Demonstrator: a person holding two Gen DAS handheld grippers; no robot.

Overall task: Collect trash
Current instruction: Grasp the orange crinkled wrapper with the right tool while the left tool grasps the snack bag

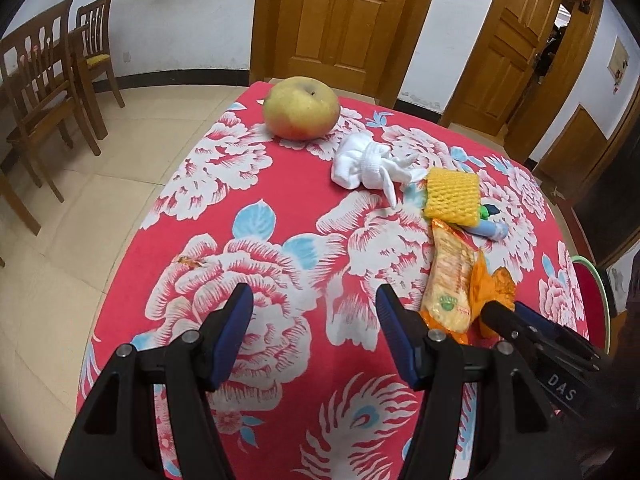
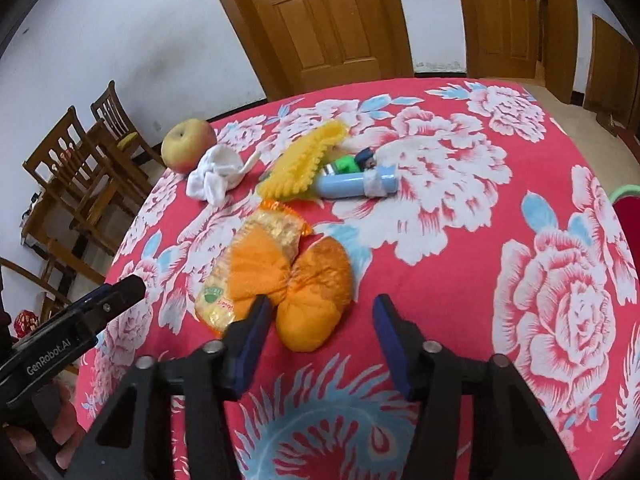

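On the red floral tablecloth [image 1: 280, 208] lie a snack wrapper [image 1: 450, 276], an orange peel [image 2: 308, 284], a yellow foam fruit net [image 1: 452, 196], a white crumpled sock [image 1: 368, 164] and a blue tube [image 2: 352, 184] with a green toy. A whole apple [image 1: 302, 108] sits at the far edge. My left gripper [image 1: 316, 300] is open and empty, left of the wrapper. My right gripper [image 2: 320, 312] is open just in front of the orange peel [image 1: 492, 284], its fingers on either side of the near end.
Wooden chairs [image 1: 48, 80] stand left of the table on the tiled floor. Wooden doors [image 1: 340, 16] are behind. A red round object with a green rim [image 1: 596, 296] sits at the table's right edge; it also shows in the right wrist view [image 2: 626, 208].
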